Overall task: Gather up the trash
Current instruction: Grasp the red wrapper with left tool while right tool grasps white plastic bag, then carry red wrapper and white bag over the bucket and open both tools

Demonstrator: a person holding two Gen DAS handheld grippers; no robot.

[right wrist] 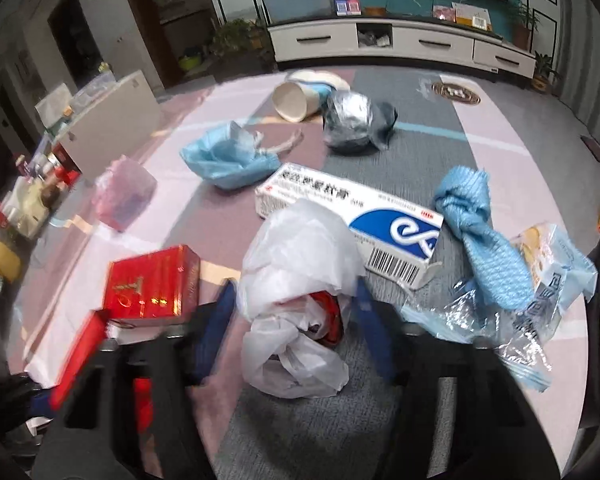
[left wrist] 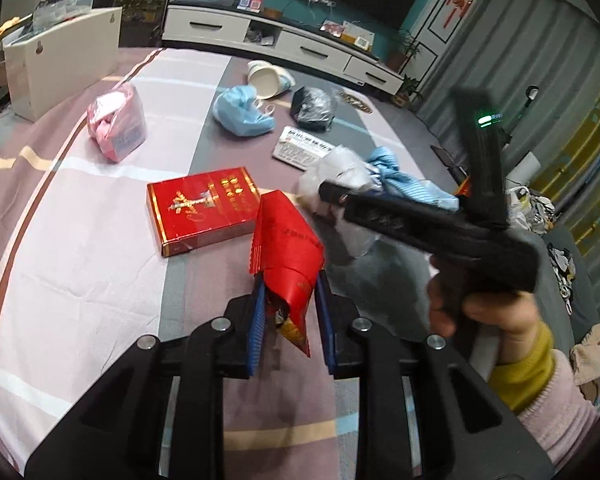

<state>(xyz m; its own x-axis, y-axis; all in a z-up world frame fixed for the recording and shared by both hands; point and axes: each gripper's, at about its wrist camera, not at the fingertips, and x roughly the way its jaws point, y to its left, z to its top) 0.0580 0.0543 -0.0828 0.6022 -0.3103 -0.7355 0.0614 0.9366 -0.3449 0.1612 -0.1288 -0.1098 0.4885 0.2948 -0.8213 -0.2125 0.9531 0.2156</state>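
You are clenching a torn red wrapper (left wrist: 288, 256) in your left gripper (left wrist: 290, 320), lifting it clear of the striped cloth (left wrist: 80, 240). Your right gripper (right wrist: 296, 320) is straddling a crumpled white plastic bag (right wrist: 296, 280); I cannot tell whether it is gripping it yet.

Right gripper fingers (right wrist: 370, 320) motion-blurred; pad contact with white plastic bag (right wrist: 296, 264) unclear. Bag hides near end of medicine box (right wrist: 364, 220); box lettering smeared. Red item (right wrist: 328, 312) inside bag mostly covered, unidentifiable. Red wrapper (left wrist: 288, 248) lower end tucked between left gripper (left wrist: 290, 320) pads. Pink packet (right wrist: 124, 196) blurred. Right-hand gripper body (left wrist: 440, 228) smeared.
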